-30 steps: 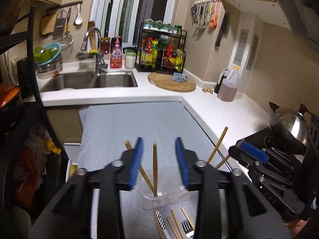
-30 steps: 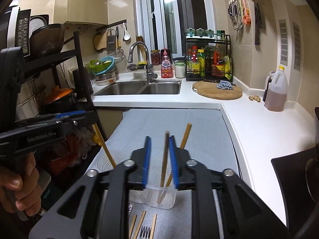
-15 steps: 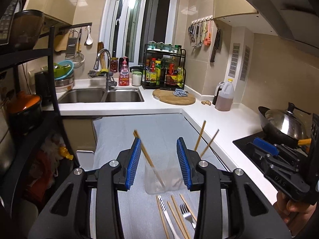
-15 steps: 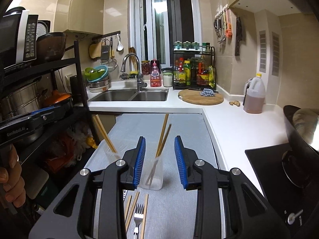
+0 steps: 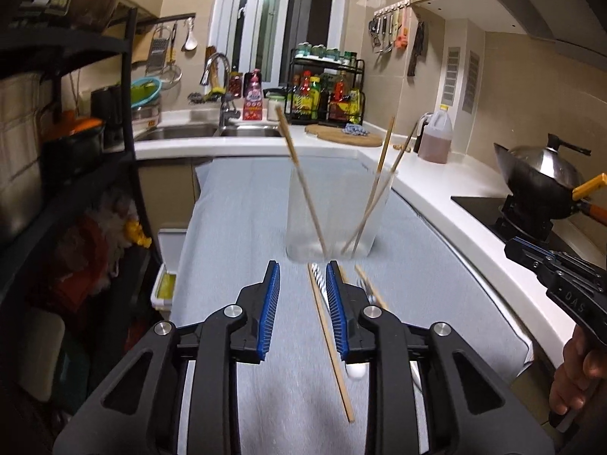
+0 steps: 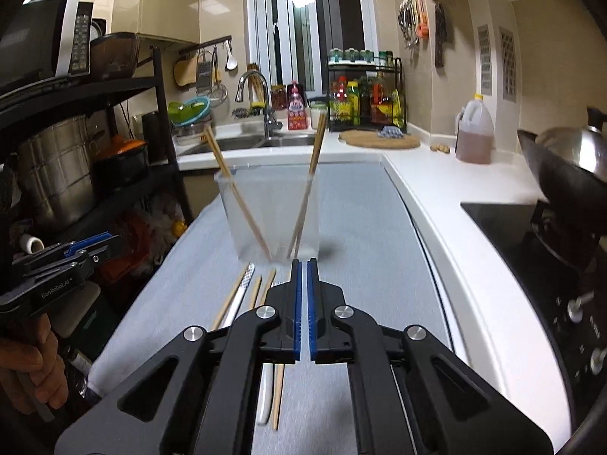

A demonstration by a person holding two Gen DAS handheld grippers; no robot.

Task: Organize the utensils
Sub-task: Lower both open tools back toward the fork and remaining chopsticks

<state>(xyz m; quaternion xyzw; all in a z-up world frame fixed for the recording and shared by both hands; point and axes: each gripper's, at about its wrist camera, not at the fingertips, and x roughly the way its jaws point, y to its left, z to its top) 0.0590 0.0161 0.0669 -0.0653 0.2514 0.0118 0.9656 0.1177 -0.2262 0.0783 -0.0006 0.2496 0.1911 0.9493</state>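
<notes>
A clear plastic cup (image 5: 334,208) (image 6: 273,212) stands on the grey mat (image 5: 242,227) with three wooden chopsticks leaning in it. Loose utensils lie in front of it: a chopstick (image 5: 329,335), a striped-handled utensil (image 5: 318,278) (image 6: 242,288), a fork (image 5: 366,288) and more chopsticks (image 6: 261,288). My left gripper (image 5: 302,269) hovers low over them, its jaws closing. The chopstick lies on the mat below the gap, and the pads do not press on it. My right gripper (image 6: 305,265) is shut with nothing between its pads, just short of the cup.
White counter (image 6: 436,189) runs along the right, with a wok (image 5: 542,174) on the stove and an oil jug (image 6: 474,136). A black shelf rack (image 6: 125,121) with pots stands left. Sink (image 5: 212,131) and cutting board (image 6: 379,138) lie beyond the mat. A hand (image 6: 26,364) holds the left gripper's handle.
Both grippers left their chopsticks in the cup, then drew back and sank toward the loose utensils. The right jaws opened, then shut empty. The left jaws narrowed.
</notes>
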